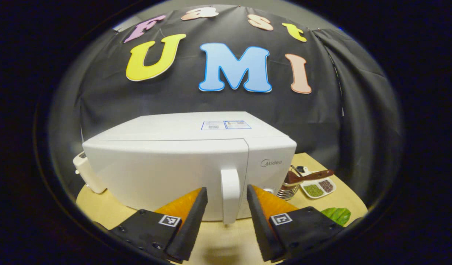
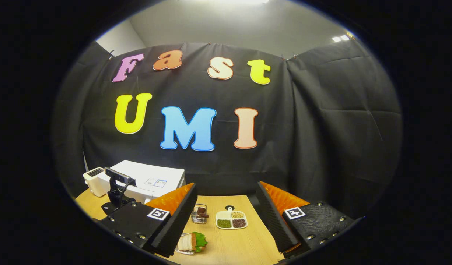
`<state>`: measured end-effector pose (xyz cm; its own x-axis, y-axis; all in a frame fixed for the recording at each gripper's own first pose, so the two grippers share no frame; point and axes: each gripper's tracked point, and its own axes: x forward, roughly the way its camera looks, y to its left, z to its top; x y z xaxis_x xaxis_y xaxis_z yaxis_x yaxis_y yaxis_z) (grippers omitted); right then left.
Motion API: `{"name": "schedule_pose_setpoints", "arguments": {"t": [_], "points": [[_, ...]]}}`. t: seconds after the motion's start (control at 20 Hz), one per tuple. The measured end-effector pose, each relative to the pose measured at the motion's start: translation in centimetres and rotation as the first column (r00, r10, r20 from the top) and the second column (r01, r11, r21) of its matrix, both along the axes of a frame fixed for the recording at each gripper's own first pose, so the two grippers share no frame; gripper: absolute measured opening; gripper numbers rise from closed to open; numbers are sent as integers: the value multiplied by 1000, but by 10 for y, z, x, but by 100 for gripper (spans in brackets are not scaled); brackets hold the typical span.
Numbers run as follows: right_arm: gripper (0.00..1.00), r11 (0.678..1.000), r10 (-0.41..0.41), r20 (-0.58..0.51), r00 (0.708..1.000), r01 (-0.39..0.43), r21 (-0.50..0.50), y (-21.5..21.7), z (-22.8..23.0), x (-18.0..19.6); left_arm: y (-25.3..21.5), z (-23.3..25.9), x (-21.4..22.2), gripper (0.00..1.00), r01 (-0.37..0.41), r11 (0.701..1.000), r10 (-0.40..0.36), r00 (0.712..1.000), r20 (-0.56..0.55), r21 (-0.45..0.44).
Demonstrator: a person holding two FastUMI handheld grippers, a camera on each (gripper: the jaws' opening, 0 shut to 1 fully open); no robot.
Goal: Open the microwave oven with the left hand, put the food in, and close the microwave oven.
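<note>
The white microwave oven [image 1: 181, 162] sits on the wooden table [image 1: 226, 239], toward its back edge and close to the black cloth wall. Its door is shut. The door handle [image 1: 230, 195] is a white upright bar on the front. In the left gripper view, the left gripper [image 1: 226, 200] is right in front of the microwave oven, with its jaws wide apart. One finger is on each side of the handle, and neither finger touches it.

A small white toaster [image 1: 86, 173] stands beside the microwave oven, near the table's edge. On the other side are a little metal basket [image 1: 289, 188] and a white dish [image 1: 318, 188] with green and brown bits in it.

In the right gripper view, the right gripper [image 2: 226, 206] is well back from the microwave oven, and its jaws are wide apart with nothing in them. The food, a sandwich [image 2: 192, 242] with a green leaf, lies on the table near the front edge, just by one finger of that gripper.
</note>
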<state>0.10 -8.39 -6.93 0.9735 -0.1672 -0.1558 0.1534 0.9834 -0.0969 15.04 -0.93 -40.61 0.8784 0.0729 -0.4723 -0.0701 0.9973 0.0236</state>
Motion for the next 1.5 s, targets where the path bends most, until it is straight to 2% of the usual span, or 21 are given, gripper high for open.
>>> {"name": "schedule_pose_setpoints", "arguments": {"t": [0.05, 0.1, 0.15, 0.3, 0.4, 0.45, 0.5, 0.55, 0.6, 0.75, 0.95, 1.15, 1.5], "points": [[97, 1000, 3, -8, 1000, -3, -3, 0, -2, 0, -7, -3, -1, 58, 16, 999, -17, 1000, -10, -34], [97, 1000, 3, -12, 1000, -3, -5, -1, -2, 0, -11, 0, 0, 43, 17, 1000, -17, 1000, -1, -22], [97, 1000, 4, -13, 1000, -4, -5, -1, -3, 0, -10, -2, 1, 34, 24, 1000, -24, 1000, -3, 3], [98, 1000, 15, -17, 1000, -15, -2, 3, -5, 1, -10, 2, -2, 29, 32, 999, -32, 999, -3, 3], [98, 1000, 17, -19, 1000, -17, 4, 4, -5, 1, -11, 1, -2, 19, 44, 999, -44, 999, -6, 4], [99, 1000, 19, -21, 1000, -18, 9, 5, -6, 0, -10, 0, -2, 19, 49, 999, -49, 999, -12, 10], [97, 1000, 18, -21, 1000, -18, 11, 5, -6, 0, -10, 4, -3, 13, 50, 999, -50, 999, -13, 8], [97, 1000, 17, -21, 1000, -17, 12, 4, -7, -1, -11, 0, -4, 13, 51, 999, -51, 999, -18, 5], [98, 1000, 16, -21, 1000, -16, 14, 4, -7, -2, -11, 5, -6, 8, 54, 999, -54, 998, -23, -1], [97, 1000, 11, -21, 1000, -11, 10, 1, -7, -5, -11, 2, -5, 8, 48, 999, -49, 998, -36, -12], [97, 1000, -7, -16, 1000, 8, 24, -4, -8, -7, -11, 7, -54, 8, 73, 997, -73, 997, -34, 3], [97, 999, 29, -34, 999, -27, 47, 12, -19, -2, -5, 12, -95, 8, 144, 989, -145, 988, -56, -15], [98, 989, 129, -39, 991, -126, 77, 64, -29, -5, 24, 25, -174, 11, 235, 971, -238, 968, -75, -47]]}}
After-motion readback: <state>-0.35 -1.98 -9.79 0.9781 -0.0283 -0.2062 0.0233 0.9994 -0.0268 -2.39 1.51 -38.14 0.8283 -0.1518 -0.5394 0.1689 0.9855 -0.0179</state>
